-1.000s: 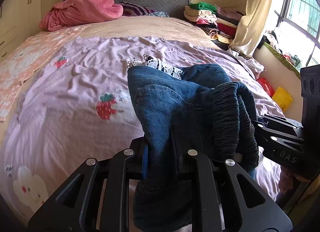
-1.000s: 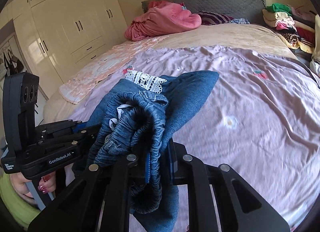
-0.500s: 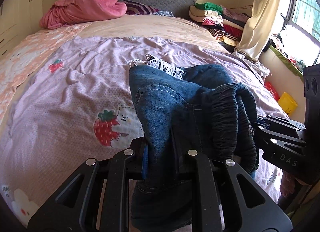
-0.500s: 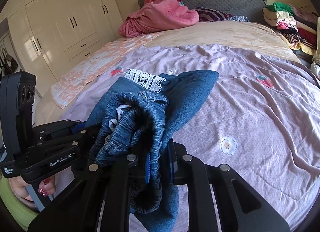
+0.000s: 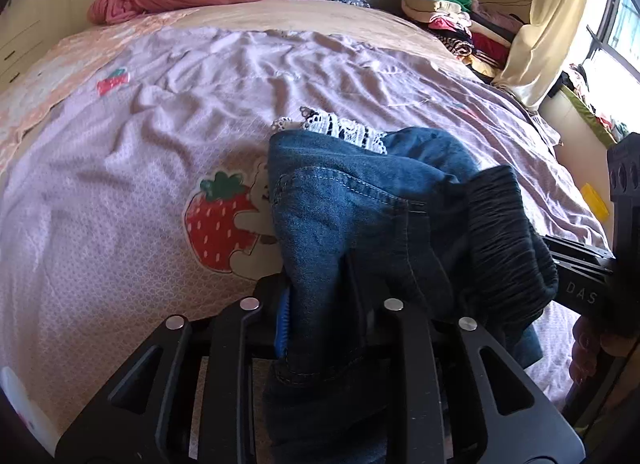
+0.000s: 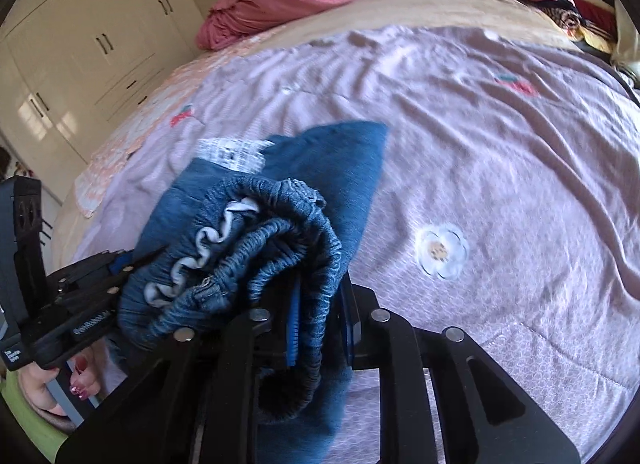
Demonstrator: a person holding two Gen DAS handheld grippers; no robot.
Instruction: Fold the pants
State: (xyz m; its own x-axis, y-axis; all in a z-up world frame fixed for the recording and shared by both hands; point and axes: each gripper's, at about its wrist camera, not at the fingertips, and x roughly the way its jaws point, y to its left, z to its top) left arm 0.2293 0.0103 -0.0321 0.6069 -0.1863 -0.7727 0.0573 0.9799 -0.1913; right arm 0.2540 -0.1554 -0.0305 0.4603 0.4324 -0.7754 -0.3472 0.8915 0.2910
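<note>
Left wrist view: the left gripper [image 5: 320, 304] has its jaws opening, folded blue denim pants [image 5: 360, 215] still between the pads, the bundle hanging just above the lilac bedspread [image 5: 120, 183] beside a strawberry print [image 5: 218, 219]; the right gripper [image 5: 576, 264] meets the gathered waistband from the right edge. Right wrist view: the right gripper [image 6: 320, 316] likewise has its jaws opening around the elastic waistband of the pants [image 6: 256, 232], white lace trim [image 6: 232, 151] at the far end, while the left gripper [image 6: 100, 276] enters at left, a hand [image 6: 60, 388] below it.
</note>
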